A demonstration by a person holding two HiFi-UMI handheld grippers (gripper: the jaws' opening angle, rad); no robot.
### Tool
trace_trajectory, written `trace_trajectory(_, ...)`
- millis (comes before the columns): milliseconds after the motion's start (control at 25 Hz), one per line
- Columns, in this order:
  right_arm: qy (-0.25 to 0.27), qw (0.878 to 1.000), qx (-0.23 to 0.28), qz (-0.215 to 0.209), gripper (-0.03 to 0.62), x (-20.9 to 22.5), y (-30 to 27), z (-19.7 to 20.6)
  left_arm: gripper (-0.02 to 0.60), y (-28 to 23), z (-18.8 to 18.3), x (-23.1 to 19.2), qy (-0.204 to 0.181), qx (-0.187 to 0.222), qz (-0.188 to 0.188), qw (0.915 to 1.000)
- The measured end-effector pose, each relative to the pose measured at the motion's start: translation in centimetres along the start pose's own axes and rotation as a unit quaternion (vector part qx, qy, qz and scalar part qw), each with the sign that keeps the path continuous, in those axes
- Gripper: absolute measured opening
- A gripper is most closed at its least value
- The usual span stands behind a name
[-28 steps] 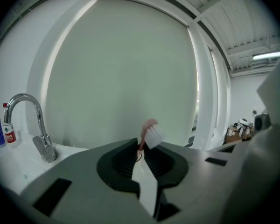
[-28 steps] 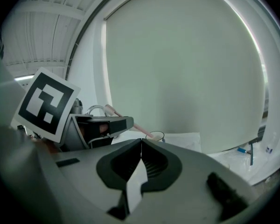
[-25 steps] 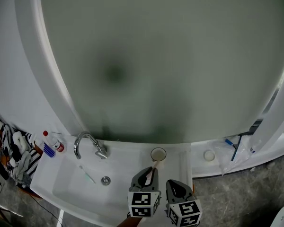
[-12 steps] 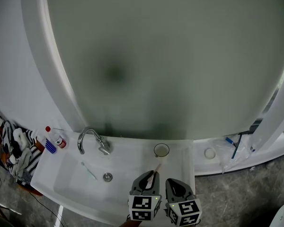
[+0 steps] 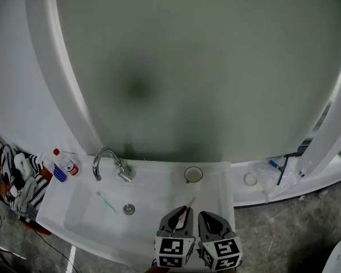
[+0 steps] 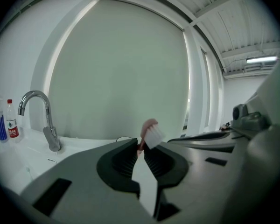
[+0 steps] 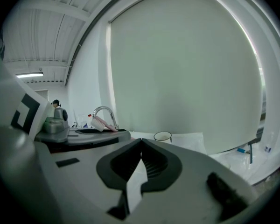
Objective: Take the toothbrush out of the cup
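A white cup [image 5: 192,174] stands on the sink's back right ledge, and nothing shows inside it. My left gripper [image 5: 182,214] is shut on a pink toothbrush [image 5: 187,206], which sits nearer me than the cup and apart from it. In the left gripper view the brush's white-bristled head [image 6: 150,132] sticks up from between the ribbed pads [image 6: 127,155]. My right gripper [image 5: 211,220] hovers just right of the left one. Its jaws [image 7: 141,143] are shut on nothing. The right gripper view shows the cup [image 7: 162,136] ahead and the toothbrush [image 7: 101,123] to the left.
The white sink [image 5: 74,209] has a chrome faucet [image 5: 107,164], a drain [image 5: 128,209] and a second toothbrush [image 5: 106,202] lying in the basin. A red-capped bottle [image 5: 65,162] and cloths [image 5: 20,186] are at the left. Plastic wrap and a blue item [image 5: 274,165] lie on the right ledge.
My left gripper has drawn the toothbrush back from the cup toward the sink's near edge; a gap now shows between them. The right gripper drifted back alongside it.
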State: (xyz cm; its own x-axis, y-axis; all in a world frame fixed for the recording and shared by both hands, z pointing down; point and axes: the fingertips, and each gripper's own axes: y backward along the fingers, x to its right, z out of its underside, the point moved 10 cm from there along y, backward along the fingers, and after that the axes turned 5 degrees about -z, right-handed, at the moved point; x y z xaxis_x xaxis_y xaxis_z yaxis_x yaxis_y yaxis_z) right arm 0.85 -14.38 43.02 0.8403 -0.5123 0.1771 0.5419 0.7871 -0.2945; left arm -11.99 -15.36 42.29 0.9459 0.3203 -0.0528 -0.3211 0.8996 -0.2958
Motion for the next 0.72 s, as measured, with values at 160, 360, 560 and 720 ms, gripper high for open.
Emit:
trace_trajectory(160, 0.002, 1.0, 0.004, 0.002, 0.012, -0.3, 0.1, 0.1, 0.051, 0.6, 0.3, 0.3, -0.002, 0.0, 0.008, 1.0)
trace_trajectory(360, 0.002, 1.0, 0.003, -0.006, 0.011, -0.7, 0.3, 0.3, 0.051, 1.3, 0.4, 0.3, -0.004, 0.004, 0.01, 0.9999)
trace_trajectory(560, 0.017, 1.0, 0.01, -0.009, 0.011, -1.5, 0.1, -0.2, 0.051, 1.9, 0.6, 0.1, -0.009, 0.006, 0.012, 0.9999)
trace_trajectory(720, 0.022, 1.0, 0.012, -0.01, 0.011, -1.7, 0.1, -0.3, 0.051, 2.1, 0.7, 0.0, -0.01, 0.008, 0.015, 0.9998)
